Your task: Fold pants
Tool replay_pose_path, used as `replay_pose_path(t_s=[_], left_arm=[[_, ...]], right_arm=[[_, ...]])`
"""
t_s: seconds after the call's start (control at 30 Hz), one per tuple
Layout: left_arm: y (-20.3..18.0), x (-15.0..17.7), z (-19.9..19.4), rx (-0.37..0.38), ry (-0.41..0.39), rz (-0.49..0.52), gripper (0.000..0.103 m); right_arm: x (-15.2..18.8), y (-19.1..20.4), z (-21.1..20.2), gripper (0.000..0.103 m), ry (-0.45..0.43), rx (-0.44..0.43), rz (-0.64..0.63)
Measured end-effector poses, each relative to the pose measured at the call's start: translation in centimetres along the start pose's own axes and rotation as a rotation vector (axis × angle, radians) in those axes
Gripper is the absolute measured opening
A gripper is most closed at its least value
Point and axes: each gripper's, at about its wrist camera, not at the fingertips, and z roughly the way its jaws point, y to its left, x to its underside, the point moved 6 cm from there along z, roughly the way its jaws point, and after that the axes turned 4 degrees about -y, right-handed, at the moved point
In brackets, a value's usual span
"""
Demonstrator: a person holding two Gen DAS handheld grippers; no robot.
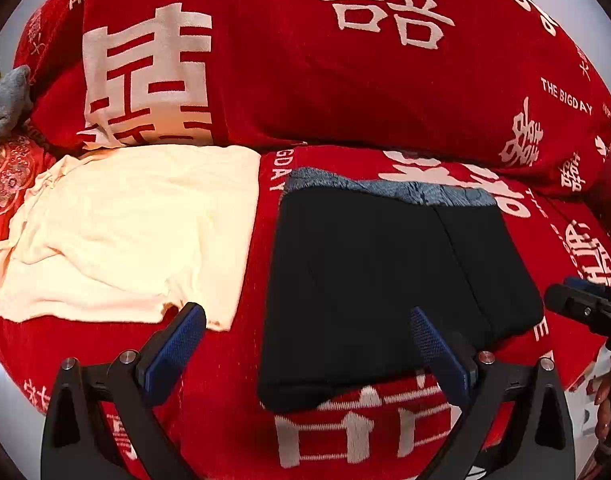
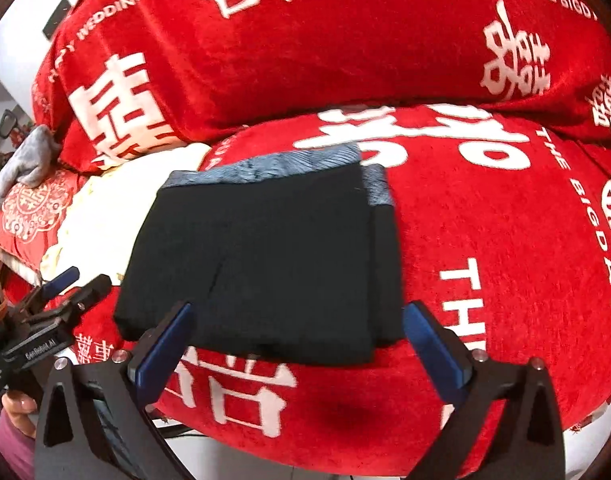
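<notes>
The dark pants [image 1: 385,280] lie folded into a compact rectangle on the red seat cover [image 1: 233,360], with a blue-grey band showing along their far edge. My left gripper [image 1: 305,316] hovers open over their near left part; one blue pad is left of the bundle and the other above it, and neither presses on the cloth. In the right wrist view the same pants [image 2: 265,260] lie flat, and my right gripper [image 2: 298,308] stands open and wide at their near edge, not touching them. The left gripper [image 2: 65,292] shows at that view's left edge.
A cream garment [image 1: 125,232] lies spread out to the left of the pants. A grey cloth [image 1: 5,100] and an embroidered red cushion [image 1: 5,176] sit at the far left. The red backrest [image 1: 305,80] rises behind. The seat's front edge drops to a white floor [image 2: 265,460].
</notes>
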Motion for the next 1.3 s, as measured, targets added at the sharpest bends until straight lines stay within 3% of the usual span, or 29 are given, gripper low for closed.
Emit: replay_pose_path(t_s=[0.17,0.37,1.3], left_arm=[[-0.3,1.0,-1.2,-0.042,-0.019,0.028,0.102],[0.4,1.7,-2.4,-0.045,-0.019,-0.018,0.102],[0.6,3.7,-3.6,-0.102,0.026,0.007,0.102]], right_arm=[[1.3,2.0,-0.1,0.103,0.016,0.062,-0.052],[1.7,3.3,-0.9,0.103,0.015,0.113,-0.072],[3.2,4.3,-2.0,0.103,0.013,0.162,-0.082]])
